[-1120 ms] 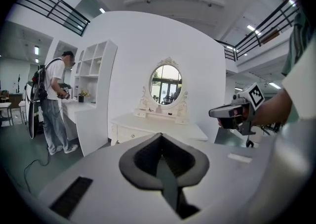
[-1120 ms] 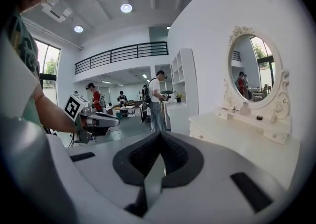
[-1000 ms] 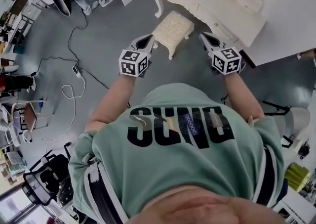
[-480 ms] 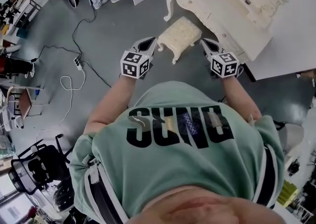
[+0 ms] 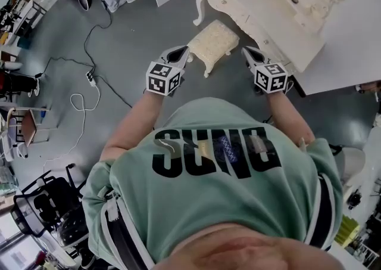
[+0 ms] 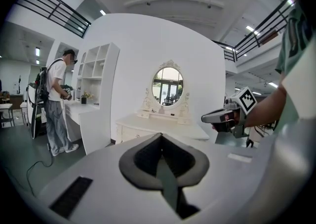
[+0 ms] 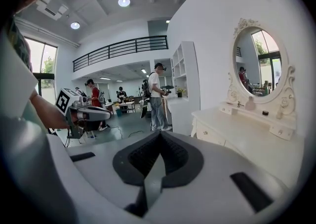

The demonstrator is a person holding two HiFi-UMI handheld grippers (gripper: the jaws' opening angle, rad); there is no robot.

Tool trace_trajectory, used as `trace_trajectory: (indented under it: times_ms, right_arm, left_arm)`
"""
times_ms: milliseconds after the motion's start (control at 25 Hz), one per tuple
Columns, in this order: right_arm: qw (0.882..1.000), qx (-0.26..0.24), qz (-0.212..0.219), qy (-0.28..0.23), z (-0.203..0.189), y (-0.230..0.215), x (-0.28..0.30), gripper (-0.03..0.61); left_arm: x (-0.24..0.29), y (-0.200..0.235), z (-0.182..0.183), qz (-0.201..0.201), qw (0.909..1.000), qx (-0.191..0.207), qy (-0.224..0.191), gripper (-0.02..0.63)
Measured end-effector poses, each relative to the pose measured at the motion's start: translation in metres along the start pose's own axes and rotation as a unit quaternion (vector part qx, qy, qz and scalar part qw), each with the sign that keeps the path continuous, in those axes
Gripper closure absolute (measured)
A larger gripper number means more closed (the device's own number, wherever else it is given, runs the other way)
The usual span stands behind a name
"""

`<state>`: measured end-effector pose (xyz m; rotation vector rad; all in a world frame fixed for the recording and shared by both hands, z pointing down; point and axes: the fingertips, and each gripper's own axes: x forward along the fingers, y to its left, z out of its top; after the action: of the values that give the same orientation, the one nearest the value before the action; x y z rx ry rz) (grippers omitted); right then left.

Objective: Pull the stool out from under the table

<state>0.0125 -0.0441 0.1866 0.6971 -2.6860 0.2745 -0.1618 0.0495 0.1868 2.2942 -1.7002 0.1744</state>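
A cream upholstered stool (image 5: 213,43) with white curved legs stands on the grey floor just in front of the white dressing table (image 5: 268,9), at the top middle of the head view. My left gripper (image 5: 180,54) hovers shut and empty by the stool's near left corner, apart from it. My right gripper (image 5: 250,54) is shut and empty to the stool's right, close to the table's front edge. In the left gripper view the jaws (image 6: 160,156) meet, and the right gripper (image 6: 222,116) shows before the table and its oval mirror (image 6: 168,87). The stool is hidden in both gripper views.
A black cable with a power strip (image 5: 91,78) runs across the floor at left. A person (image 6: 57,104) stands at a white shelf unit (image 6: 96,94) beyond the table. Chairs and desks (image 5: 24,137) crowd the left edge. A dark-legged stand (image 5: 342,155) is at right.
The head view shifted, so the stool and table slid a little across the picture. Both grippers stay shut at much the same spots beside the stool; the right one dipped slightly.
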Motion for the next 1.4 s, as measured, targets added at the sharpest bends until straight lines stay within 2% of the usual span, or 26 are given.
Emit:
trace_trajectory:
  times_ms: [1400]
  right_arm:
    - [1.0, -0.021, 0.006, 0.0, 0.011, -0.011, 0.012, 0.585]
  left_arm:
    - [0.019, 0.007, 0.009, -0.004, 1.0, 0.008, 0.003, 0.606]
